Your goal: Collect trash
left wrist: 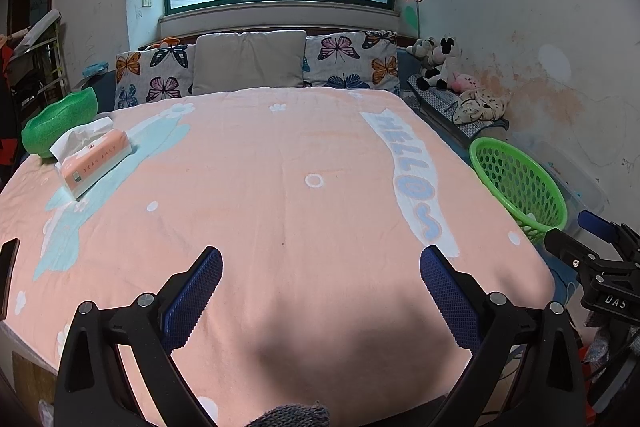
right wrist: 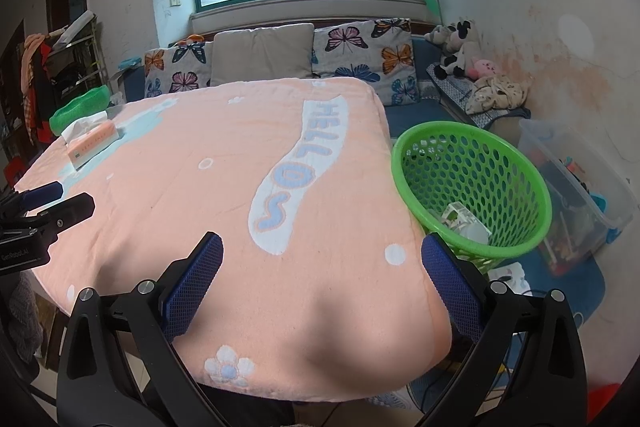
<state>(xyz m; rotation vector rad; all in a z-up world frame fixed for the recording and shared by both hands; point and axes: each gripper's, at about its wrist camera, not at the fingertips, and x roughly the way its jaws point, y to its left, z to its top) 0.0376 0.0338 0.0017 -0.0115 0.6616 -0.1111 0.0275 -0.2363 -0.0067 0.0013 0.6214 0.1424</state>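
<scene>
Two grippers are in your hands, and both have their blue-padded fingers spread wide with nothing between them. Your left gripper (left wrist: 320, 279) hangs over the near edge of the table, which is draped in a peach cloth (left wrist: 260, 187) with a pale "HELLOS" band (left wrist: 412, 179) running along its right side. Your right gripper (right wrist: 322, 267) sits over the near right corner of the same cloth, its right finger (right wrist: 444, 283) lined up just in front of the green basket (right wrist: 500, 247).

That perforated basket stands beside the table's right edge, lower than the tabletop. The trash is in it: a white and green crumpled carton (right wrist: 456, 217) and a white cup-like piece (right wrist: 478, 231) lie together on the bottom (what else lies under them you cannot tell from here).

On the far left of the cloth lies a tissue pack (left wrist: 96, 159), peach and white, with a sheet pulled up from its top. Just behind it, touching or nearly so, sits a green foam roll (left wrist: 56, 119). Beyond the basket is a clear plastic bin (right wrist: 576, 187) with assorted items inside. Butterfly-print cushions (left wrist: 352, 59) and a plain grey one (left wrist: 250, 61) line the bench under the window.
</scene>
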